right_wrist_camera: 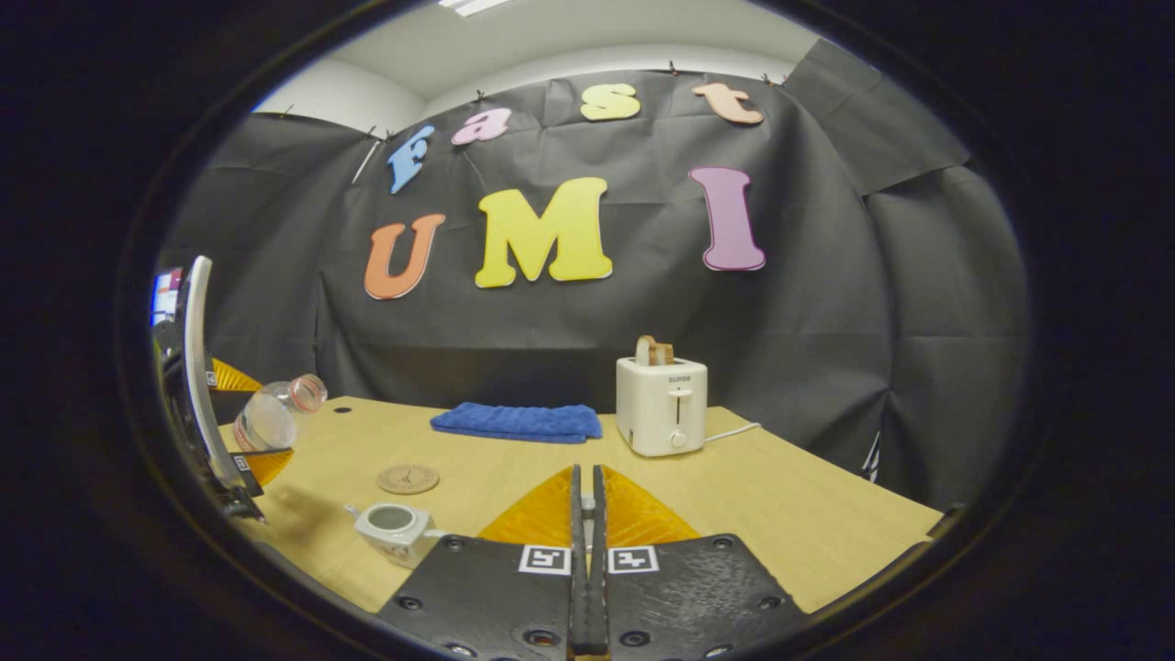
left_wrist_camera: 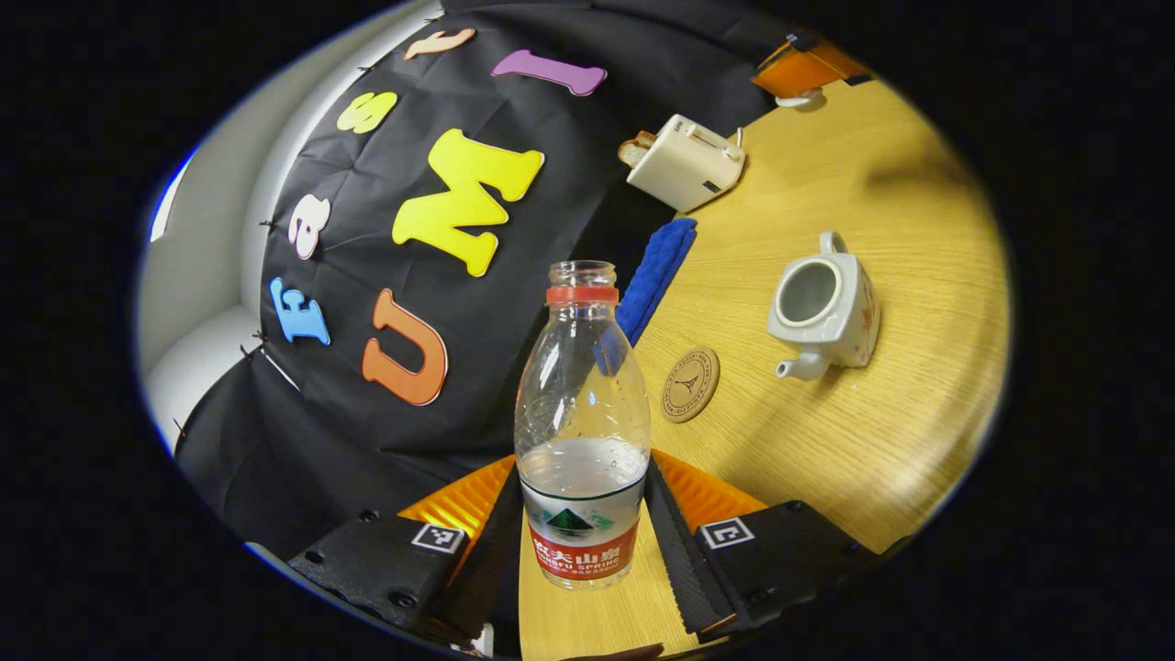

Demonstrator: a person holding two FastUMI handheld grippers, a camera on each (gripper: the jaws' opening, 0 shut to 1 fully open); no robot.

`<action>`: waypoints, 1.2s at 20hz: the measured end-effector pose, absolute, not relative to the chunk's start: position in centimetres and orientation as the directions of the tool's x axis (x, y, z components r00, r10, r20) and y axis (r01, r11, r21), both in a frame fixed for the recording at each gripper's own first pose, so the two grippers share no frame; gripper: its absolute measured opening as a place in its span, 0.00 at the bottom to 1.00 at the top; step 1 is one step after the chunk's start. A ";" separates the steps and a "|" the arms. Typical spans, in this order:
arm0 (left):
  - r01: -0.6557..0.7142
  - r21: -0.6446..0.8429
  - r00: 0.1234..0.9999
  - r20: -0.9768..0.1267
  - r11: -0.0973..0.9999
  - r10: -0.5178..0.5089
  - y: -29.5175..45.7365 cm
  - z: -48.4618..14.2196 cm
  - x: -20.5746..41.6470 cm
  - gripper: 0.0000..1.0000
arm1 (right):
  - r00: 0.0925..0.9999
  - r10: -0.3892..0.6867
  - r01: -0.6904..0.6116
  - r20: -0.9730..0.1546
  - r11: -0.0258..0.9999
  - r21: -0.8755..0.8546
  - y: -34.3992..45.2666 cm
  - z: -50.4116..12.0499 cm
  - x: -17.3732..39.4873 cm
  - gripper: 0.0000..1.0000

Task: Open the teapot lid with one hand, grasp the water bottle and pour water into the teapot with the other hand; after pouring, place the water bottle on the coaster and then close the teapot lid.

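Observation:
My left gripper (left_wrist_camera: 583, 466) is shut on the lower body of a clear uncapped water bottle (left_wrist_camera: 581, 386) with a red neck ring, about a third full. In the right gripper view the bottle (right_wrist_camera: 275, 413) leans over, mouth toward the table's middle, held above the table's left edge. The white teapot (left_wrist_camera: 817, 308) stands lidless on the wooden table, its spout toward the round cork coaster (left_wrist_camera: 690, 384). My right gripper (right_wrist_camera: 587, 473) is shut. In the left gripper view a small white piece that looks like the lid (left_wrist_camera: 797, 99) hangs under the right gripper (left_wrist_camera: 800, 69), above the table's far side.
A blue folded towel (right_wrist_camera: 517, 421) and a white toaster (right_wrist_camera: 661, 404) with toast in it stand along the back of the table (right_wrist_camera: 808, 514). The teapot (right_wrist_camera: 395, 525) and coaster (right_wrist_camera: 408, 478) lie at the front left. Black cloth walls close the booth.

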State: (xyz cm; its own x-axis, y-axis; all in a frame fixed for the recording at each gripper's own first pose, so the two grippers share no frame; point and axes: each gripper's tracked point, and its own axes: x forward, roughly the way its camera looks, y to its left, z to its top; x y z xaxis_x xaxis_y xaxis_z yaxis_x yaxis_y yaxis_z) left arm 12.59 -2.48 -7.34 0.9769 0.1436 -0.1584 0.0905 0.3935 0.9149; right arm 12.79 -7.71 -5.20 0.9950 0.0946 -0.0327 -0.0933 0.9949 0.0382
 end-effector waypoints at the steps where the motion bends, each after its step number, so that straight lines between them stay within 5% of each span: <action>1: 0.097 0.928 0.977 -0.158 0.360 0.144 -2.7 -7.2 12.5 0.78 | 0.995 0.099 -0.097 -0.032 0.994 0.049 -8.0 -5.3 12.9 0.00; 17: 0.242 0.957 0.959 -0.211 -0.161 0.188 -5.8 -8.3 11.5 0.77 | 0.992 0.122 -0.117 -0.042 0.988 0.102 -9.1 -5.9 13.4 0.00; 24: 0.260 0.921 0.955 -0.201 -0.289 0.219 -5.5 -7.7 11.6 0.77 | 0.992 0.127 -0.125 -0.024 0.990 0.061 -8.6 -5.3 12.9 0.00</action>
State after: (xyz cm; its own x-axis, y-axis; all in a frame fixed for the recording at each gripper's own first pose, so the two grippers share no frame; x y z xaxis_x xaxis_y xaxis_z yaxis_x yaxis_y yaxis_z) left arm 11.64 -5.48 -7.72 0.9548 0.2193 -0.2007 0.2600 -0.2892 0.9213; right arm 12.91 -8.64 -5.34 0.9917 0.1266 -0.0244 -0.1249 0.9903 0.0615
